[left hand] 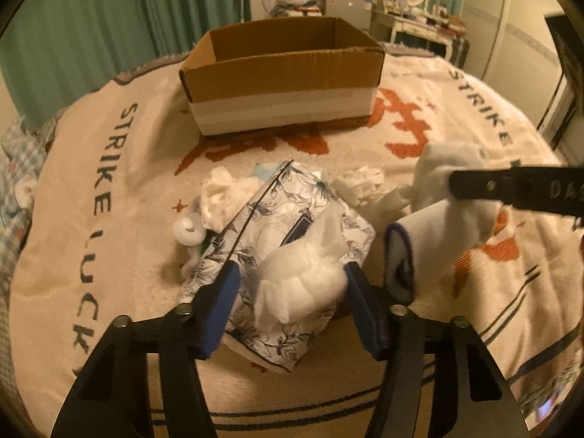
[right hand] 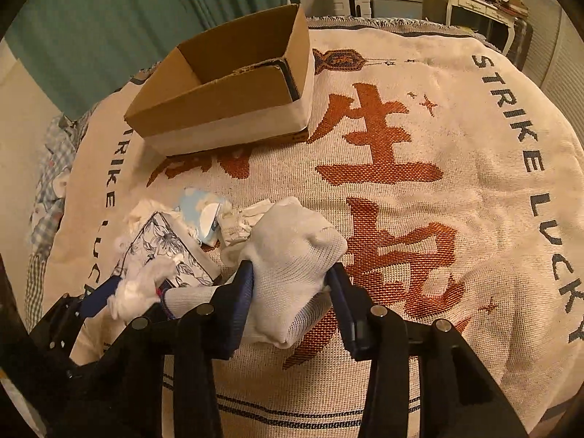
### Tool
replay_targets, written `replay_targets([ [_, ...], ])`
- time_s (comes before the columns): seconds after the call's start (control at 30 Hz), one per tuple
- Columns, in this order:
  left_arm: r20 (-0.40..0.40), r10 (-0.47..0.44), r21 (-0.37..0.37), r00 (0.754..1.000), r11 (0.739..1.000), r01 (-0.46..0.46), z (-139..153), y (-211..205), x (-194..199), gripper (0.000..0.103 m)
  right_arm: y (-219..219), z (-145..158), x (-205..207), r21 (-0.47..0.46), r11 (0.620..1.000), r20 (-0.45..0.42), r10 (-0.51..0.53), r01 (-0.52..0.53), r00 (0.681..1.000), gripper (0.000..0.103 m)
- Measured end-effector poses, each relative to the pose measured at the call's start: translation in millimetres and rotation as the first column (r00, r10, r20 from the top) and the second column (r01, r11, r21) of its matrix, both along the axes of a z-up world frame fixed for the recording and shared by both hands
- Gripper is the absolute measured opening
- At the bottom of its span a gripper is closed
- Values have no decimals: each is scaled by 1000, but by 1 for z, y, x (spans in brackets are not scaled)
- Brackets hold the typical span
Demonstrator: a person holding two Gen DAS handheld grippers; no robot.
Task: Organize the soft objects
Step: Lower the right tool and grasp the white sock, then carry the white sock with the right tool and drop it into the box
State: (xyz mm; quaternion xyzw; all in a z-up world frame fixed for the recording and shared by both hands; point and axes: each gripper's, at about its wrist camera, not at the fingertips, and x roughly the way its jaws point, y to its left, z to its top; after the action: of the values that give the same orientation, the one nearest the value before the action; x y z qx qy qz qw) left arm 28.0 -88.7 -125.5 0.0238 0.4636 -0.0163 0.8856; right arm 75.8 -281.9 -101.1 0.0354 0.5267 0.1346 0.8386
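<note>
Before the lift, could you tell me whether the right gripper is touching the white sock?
Touching: the right wrist view shows the right gripper with both fingers pressed against the white sock.

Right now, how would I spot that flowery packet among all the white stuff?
Find the open cardboard box on the cream blanket; the pile lies in front of it. The tissue pack is the only patterned piece, white with dark blue flowers, tissue puffing from its top between the left gripper fingers.

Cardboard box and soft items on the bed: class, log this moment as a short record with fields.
surface: blanket printed STRIKE LUCKY
container: cardboard box, open top, upright, behind the pile
left hand-held gripper: around white tissue sticking out of floral tissue pack
right hand-held gripper: shut on white sock
also in pile: crumpled tissues
</note>
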Motion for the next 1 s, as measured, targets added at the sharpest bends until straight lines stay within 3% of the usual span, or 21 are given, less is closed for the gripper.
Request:
replay_targets([
  [0.13, 10, -23, -9, 1000, 1000, 23, 5, 1, -2, 43, -1, 3, 3, 6, 1000, 1, 2, -2, 1000, 42],
  [0.33, 23, -22, -93, 999, 995, 24, 19, 11, -5, 40, 0, 17, 1, 5, 1000, 38, -4, 4, 999, 41],
  [0.5, 105, -18, -125, 994, 992, 31, 52, 20, -9, 40, 7, 43, -5, 8, 1000, 95, -4, 3, 995, 41],
  [0.83, 235, 61, -229, 970, 973, -6, 137, 61, -8, 40, 37, 133, -17, -14, 1000, 284, -9, 14, 959, 40],
  [1.0, 304, 30, -180, 952, 983, 27, 185, 68, 1, 40, 60, 194, -13, -24, 1000, 358, 9, 0, 934, 40],
])
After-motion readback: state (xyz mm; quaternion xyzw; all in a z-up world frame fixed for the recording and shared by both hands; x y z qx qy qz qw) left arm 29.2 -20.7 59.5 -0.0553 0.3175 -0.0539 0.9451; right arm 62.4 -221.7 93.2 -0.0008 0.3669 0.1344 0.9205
